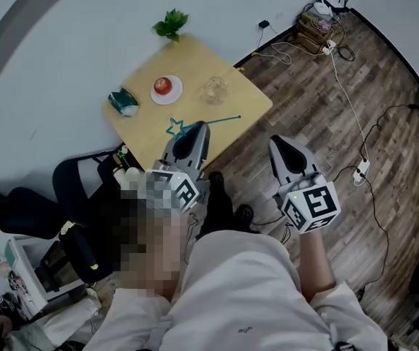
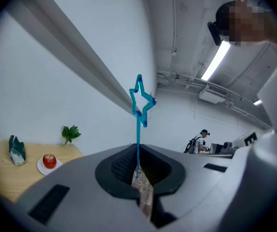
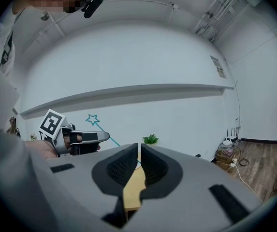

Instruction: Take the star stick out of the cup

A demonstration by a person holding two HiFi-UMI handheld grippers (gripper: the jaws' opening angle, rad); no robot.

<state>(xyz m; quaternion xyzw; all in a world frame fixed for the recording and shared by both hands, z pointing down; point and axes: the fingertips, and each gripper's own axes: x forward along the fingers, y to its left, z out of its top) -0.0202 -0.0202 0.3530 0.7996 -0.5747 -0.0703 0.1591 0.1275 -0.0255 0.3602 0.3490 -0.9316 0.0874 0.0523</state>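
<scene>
The left tongs [image 1: 199,126] were clenched on the star stick [image 2: 138,129], with the star standing beyond the jaws. The right tongs [image 1: 278,143] were closed, empty. Only the head view showed the cup [image 1: 215,88] on the table [image 1: 194,57], apart from the stick.

Left gripper [image 1: 197,128] pinching the star stick [image 1: 227,118] right at the table's [image 1: 194,61] near edge, glass cup [image 1: 215,89] standing just beyond, apple [image 1: 164,85] on its plate [image 1: 170,96] further left, right gripper [image 1: 279,143] out over the wood floor [image 1: 341,145]
</scene>
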